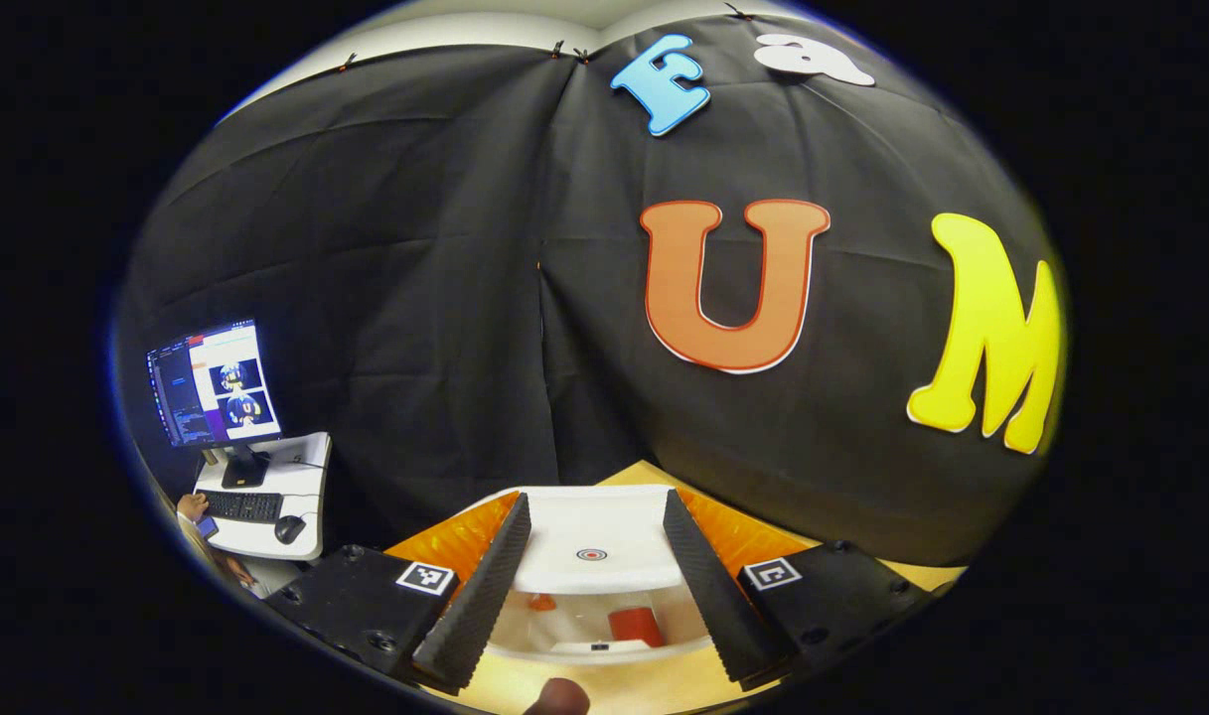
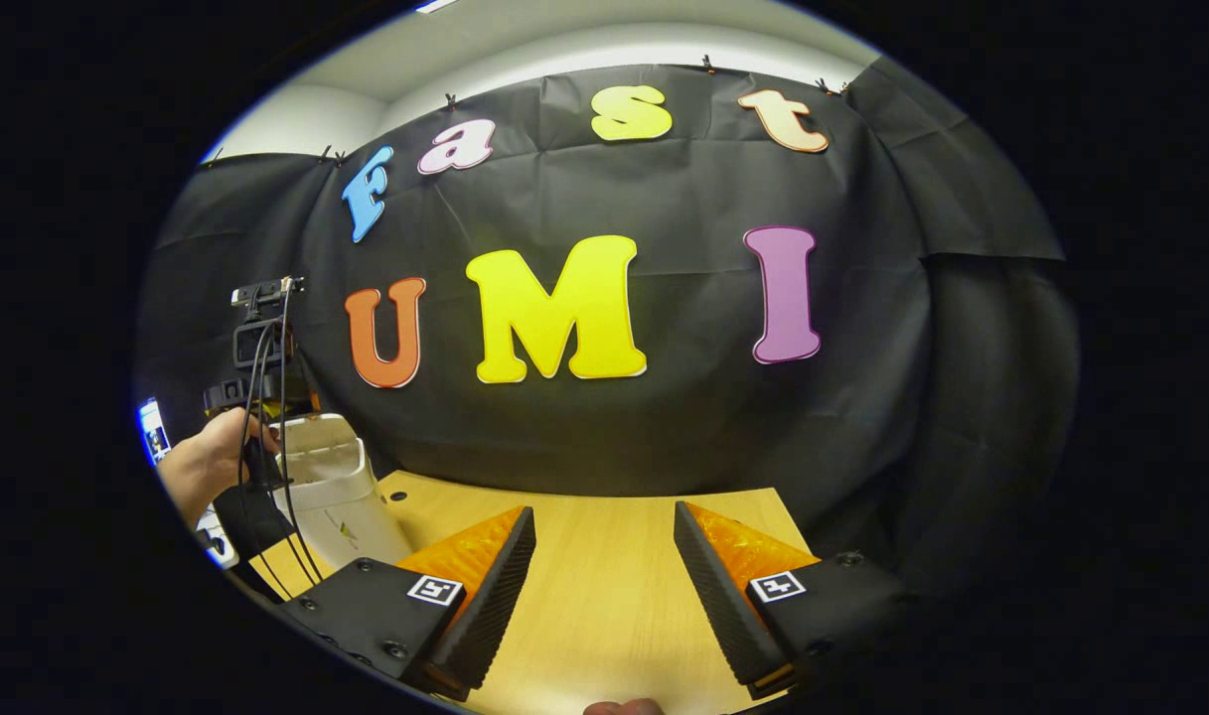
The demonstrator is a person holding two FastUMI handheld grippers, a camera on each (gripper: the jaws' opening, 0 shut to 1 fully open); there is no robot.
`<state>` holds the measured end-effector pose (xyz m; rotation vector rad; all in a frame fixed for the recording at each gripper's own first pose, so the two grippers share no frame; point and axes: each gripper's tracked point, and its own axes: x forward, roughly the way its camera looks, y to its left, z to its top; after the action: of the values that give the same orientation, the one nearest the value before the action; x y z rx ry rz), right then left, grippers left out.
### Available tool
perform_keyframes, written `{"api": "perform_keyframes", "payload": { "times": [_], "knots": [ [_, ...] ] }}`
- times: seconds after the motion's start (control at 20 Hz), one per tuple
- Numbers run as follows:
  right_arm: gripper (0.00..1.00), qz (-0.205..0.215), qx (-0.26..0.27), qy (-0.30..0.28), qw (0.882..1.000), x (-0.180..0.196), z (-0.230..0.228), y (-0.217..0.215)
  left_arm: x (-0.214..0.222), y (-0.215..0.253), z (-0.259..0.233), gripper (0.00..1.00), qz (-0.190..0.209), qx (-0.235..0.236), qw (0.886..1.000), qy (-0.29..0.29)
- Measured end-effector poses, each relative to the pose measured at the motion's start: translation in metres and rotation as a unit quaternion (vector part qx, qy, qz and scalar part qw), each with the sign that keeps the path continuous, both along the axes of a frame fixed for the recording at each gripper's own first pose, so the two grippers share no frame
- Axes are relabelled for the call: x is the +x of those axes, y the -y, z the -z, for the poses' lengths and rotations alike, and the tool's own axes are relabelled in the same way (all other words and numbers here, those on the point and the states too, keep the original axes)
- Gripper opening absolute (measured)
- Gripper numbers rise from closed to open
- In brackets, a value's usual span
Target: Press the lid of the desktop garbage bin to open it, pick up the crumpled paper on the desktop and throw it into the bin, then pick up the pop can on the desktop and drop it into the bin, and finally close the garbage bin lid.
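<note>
Your left gripper (image 1: 592, 586) hangs above the open garbage bin (image 1: 604, 621), its fingers spread wide with nothing between them. In the left gripper view you look straight down past them: the white lid (image 1: 594, 541) stands tipped up toward the far edge of the wooden bench (image 1: 505, 685), with a small red ring mark at its middle. Inside the pale bin a red object (image 1: 636, 626) lies at the bottom, most likely the pop can, though you cannot tell for sure from this angle; a smaller orange patch sits to its left.

Your right gripper (image 2: 604, 586) is held over bare bench top (image 2: 604, 556), jaws just as wide apart and holding nothing. In the right gripper view the bin (image 2: 338, 497) stands near the left edge of the bench, lid raised, and your hand (image 2: 207, 462) holds the left gripper directly above it, with black cables hanging down in front of the bin.

Off the bench, a monitor (image 1: 215, 382), keyboard (image 1: 241, 505) and mouse (image 1: 288, 529) sit on a small white desk (image 1: 301, 477).
</note>
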<state>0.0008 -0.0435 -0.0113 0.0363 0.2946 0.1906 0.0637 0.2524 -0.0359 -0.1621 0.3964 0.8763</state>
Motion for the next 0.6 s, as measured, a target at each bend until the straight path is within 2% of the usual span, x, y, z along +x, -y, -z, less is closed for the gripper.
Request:
{"api": "perform_keyframes", "payload": {
  "times": [0.35,0.4,0.45,0.6],
  "knots": [
    [0.89,-0.004,-0.015,-0.009,1.0,-0.004,0.011,0.004,-0.017,0.009,0.049,0.9,0.01,-0.006,1.0,-0.029],
    [0.89,-0.005,-0.017,-0.01,1.0,-0.005,0.011,0.003,-0.018,0.01,0.054,0.94,0.01,-0.005,0.999,-0.03],
    [0.89,-0.006,-0.018,-0.012,1.0,-0.005,0.013,0.003,-0.019,0.012,0.059,0.9,0.012,-0.003,0.999,-0.031],
    [0.89,-0.002,-0.014,-0.015,1.0,-0.004,0.014,0.003,-0.017,0.02,0.064,0.9,0.022,0.007,0.999,-0.031]
  ]
}}
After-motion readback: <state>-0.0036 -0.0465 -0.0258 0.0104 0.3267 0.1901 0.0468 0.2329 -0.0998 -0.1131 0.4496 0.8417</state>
